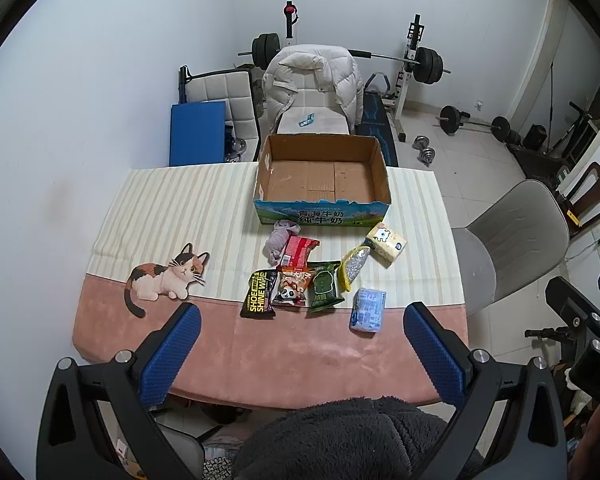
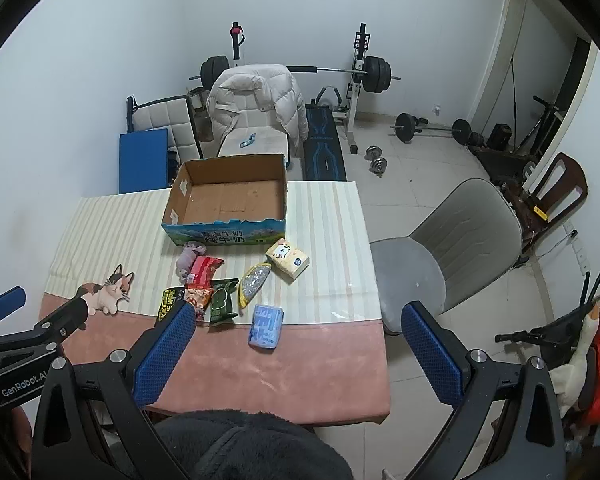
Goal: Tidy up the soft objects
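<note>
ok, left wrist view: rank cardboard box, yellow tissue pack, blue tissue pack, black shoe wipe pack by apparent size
1. cardboard box, clearly largest.
2-4. black shoe wipe pack, yellow tissue pack and blue tissue pack look too similar to rank; the yellow one lies farther from the camera.

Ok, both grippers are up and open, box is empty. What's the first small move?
Probably lower the right gripper onto the blue tissue pack. It lies nearest, apart from the other packets, so open jaws can straddle it cleanly. The cardboard box behind the pile holds nothing yet.
</note>
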Demonstrator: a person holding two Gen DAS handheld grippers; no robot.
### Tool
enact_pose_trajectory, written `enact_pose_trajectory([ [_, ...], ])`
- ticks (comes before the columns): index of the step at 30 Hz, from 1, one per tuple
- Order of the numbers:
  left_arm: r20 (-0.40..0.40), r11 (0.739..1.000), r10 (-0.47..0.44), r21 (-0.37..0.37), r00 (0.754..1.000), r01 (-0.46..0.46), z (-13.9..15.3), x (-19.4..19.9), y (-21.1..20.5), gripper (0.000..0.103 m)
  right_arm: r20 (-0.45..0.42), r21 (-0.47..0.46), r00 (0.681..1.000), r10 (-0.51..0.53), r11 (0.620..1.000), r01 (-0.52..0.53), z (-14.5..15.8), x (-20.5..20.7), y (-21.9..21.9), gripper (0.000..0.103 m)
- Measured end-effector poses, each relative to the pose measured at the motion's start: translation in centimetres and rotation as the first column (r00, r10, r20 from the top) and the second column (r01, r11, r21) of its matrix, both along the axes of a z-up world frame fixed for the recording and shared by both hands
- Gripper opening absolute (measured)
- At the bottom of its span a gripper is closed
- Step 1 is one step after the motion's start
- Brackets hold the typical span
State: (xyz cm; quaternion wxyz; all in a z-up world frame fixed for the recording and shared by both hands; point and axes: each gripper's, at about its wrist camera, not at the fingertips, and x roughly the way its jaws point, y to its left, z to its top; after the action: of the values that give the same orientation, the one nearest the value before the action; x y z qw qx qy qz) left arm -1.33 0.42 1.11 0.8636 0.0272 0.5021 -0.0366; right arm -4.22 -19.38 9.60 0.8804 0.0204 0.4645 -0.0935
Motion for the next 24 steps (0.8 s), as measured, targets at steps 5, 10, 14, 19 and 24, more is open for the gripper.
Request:
enact_pose_trajectory([
  [5,0.009,1.000,0.008,-0.002,1.000,-0.008,0.16,0.00,-0.03,0.103,-0.002,0.001,1.000,0.002,1.000,-0.002,0.02,-0.01,0.03,0.103],
  [10,0.020,1.000,0.014,0.000,1.000,-0.014,0.34,-0.03,0.02,0.103,0.002,0.005,1.000,0.006,1.000,-0.006,-0.12,0.08,-0.04,0.103],
  [14,0.021,1.000,0.016,0.001,1.000,-0.016,0.36,0.04,0.02,0.103,-0.001,0.010,1.000,0.014,1.000,-0.014,-0.52,0.07,-0.04,0.103],
  [19,0.022,1.000,0.015,0.001,1.000,-0.015,0.36,0.06,0.05,0.103,-0.003,0.012,1.000,0.017,1.000,-0.017,-0.60,0.14,0.01,0.103],
  [24,0.028,1.000,0.015,0.002,1.000,-0.015,0.51,-0.03,0.09,0.103,-0.001,0.015,1.000,0.019,1.000,-0.019,-0.70,0.28,-0.04,0.103],
])
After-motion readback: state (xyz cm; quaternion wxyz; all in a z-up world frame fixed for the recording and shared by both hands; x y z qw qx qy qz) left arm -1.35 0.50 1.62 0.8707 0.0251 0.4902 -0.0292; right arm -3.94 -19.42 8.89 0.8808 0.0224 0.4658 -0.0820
